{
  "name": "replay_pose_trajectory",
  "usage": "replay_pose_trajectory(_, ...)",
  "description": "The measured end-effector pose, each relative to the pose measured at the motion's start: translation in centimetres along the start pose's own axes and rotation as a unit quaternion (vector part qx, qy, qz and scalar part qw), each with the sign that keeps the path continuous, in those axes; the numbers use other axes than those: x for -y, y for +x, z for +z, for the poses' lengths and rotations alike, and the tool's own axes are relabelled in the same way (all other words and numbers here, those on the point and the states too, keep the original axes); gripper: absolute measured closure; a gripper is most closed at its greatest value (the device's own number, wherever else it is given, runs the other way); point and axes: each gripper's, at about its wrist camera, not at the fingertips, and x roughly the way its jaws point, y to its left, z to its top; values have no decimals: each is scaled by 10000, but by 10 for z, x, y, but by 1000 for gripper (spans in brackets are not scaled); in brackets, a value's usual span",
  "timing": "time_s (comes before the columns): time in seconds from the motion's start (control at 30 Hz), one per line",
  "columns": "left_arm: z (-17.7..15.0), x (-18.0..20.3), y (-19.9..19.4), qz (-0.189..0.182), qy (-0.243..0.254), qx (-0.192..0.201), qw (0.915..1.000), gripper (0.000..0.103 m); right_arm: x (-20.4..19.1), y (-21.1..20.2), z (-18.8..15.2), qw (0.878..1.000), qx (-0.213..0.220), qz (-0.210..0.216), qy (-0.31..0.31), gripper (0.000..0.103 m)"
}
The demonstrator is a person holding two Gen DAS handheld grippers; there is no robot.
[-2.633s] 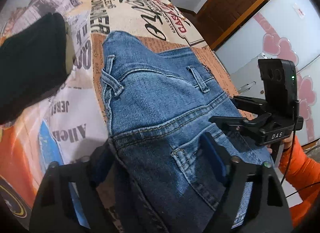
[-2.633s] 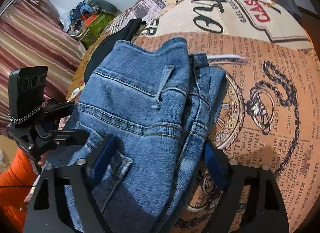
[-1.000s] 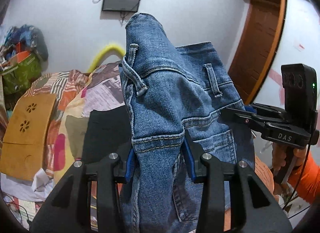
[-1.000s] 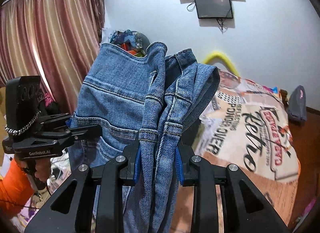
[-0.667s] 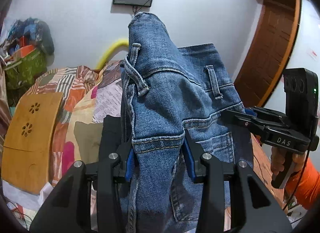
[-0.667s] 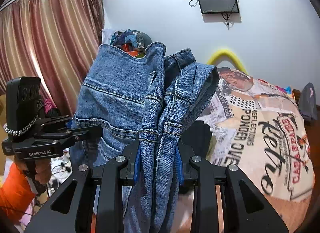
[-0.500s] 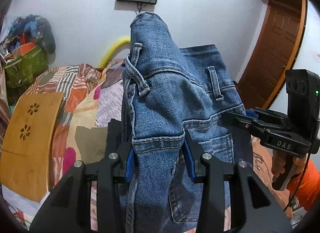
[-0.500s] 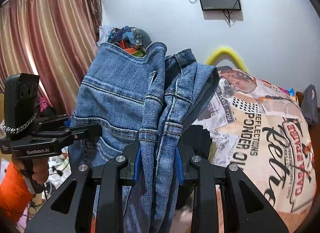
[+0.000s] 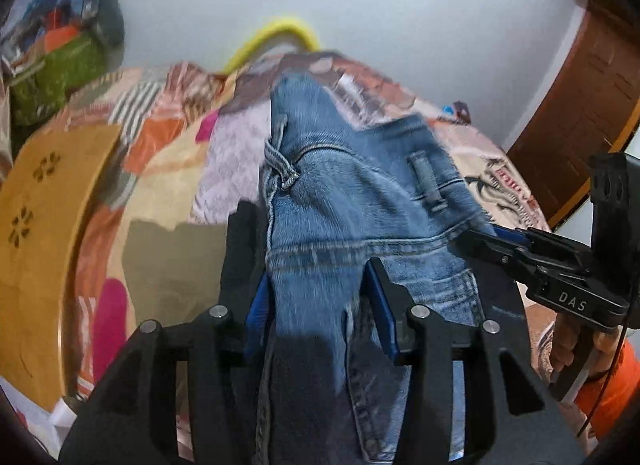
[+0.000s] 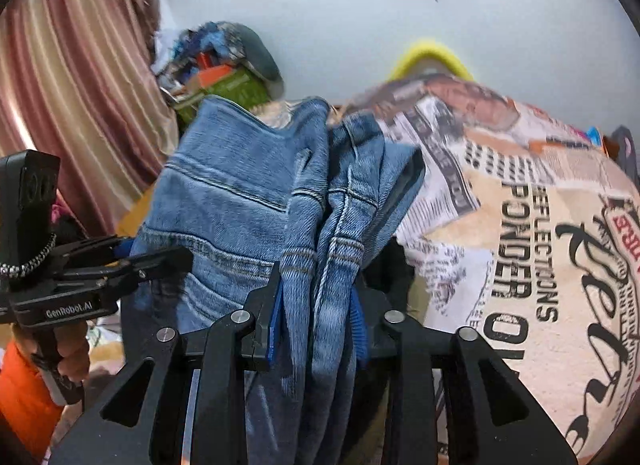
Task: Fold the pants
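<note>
The blue jeans hang bunched by the waistband between both grippers, above the printed bedspread. In the left wrist view my left gripper has its blue pads against a fold of denim on both sides, and its jaws are opening. In the right wrist view my right gripper clamps a thicker bundle of waistband layers, and its jaws are opening too. Each gripper shows in the other's view: the right gripper bites the waistband's right end, the left gripper its left end. The pant legs are hidden below.
A black garment lies on the bed just behind the jeans. A curved wooden board stands left of the bed, with a clutter pile and a curtain beyond. A brown door is at the right. An orange sleeve holds each handle.
Both grippers have come forward and down with the jeans towards the bed. The waistband now leans over the bedspread instead of standing against the wall. Both pairs of pads stand slightly wider.
</note>
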Motion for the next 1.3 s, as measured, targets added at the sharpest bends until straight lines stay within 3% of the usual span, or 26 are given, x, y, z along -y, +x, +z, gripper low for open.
replay_pose_trajectory(0.1, -8, -3, 3, 299, 30, -145, 9994, 57, 7, 14, -6, 9991, -354, -168, 159, 75)
replay_pose_trajectory(0.23, -18, -4, -27, 424, 118, 136, 9989, 56, 15, 2, -10, 9986, -401, -240, 248, 72)
replay_pose_trajectory(0.43, -26, 18, -91, 737, 258, 596, 9952, 56, -1, -58, -7, 9992, -4, -382, -101, 72)
replay_pose_trajectory(0.6, -37, 49, -155, 631, 295, 1096, 9915, 56, -37, -130, -11, 9967, 483, -235, -605, 71)
replay_pose_trajectory(0.77, -60, 81, -230, 394, 176, 1573, 9866, 56, -80, -211, -26, 9916, 1125, -24, -640, 71)
replay_pose_trajectory(1.03, -116, 136, -351, 480, 406, 2481, 9667, 56, -143, -325, -68, 9753, 2053, 114, -806, 71)
replay_pose_trajectory(1.23, -166, 171, -419, 594, 597, 3086, 9475, 56, -167, -373, -99, 9674, 2373, 191, -869, 71)
replay_pose_trajectory(1.3, -177, 180, -430, 619, 634, 3163, 9445, 52, -173, -383, -109, 9648, 2455, 192, -920, 71)
